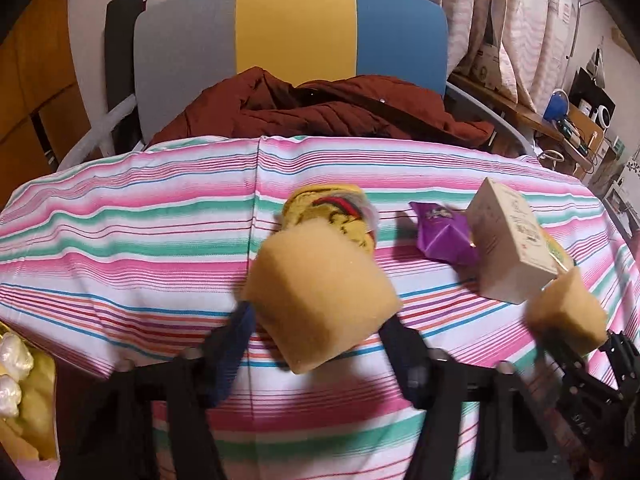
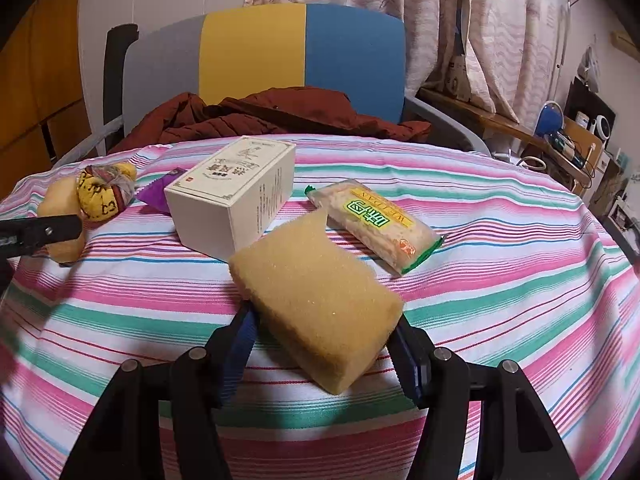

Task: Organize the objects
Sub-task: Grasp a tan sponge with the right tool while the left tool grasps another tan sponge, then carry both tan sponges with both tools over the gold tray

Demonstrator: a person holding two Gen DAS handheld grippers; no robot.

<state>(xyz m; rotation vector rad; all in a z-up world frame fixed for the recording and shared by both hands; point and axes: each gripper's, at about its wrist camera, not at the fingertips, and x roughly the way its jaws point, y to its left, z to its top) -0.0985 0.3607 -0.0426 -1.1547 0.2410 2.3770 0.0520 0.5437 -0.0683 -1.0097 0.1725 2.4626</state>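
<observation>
The right gripper (image 2: 320,304) is clamped on a yellow sponge (image 2: 316,300), just short of the white box (image 2: 236,196) on the striped worktop (image 2: 500,280). The left gripper (image 1: 320,300) likewise squeezes its sponge (image 1: 320,296) — touching the yellow pouch (image 1: 332,216) just beyond, purple packet (image 1: 440,236) alongside.

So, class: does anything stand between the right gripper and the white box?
Nothing visible does. The right gripper has its sponge tip right by the white box; the cracker packet lies aside, to the right.
</observation>
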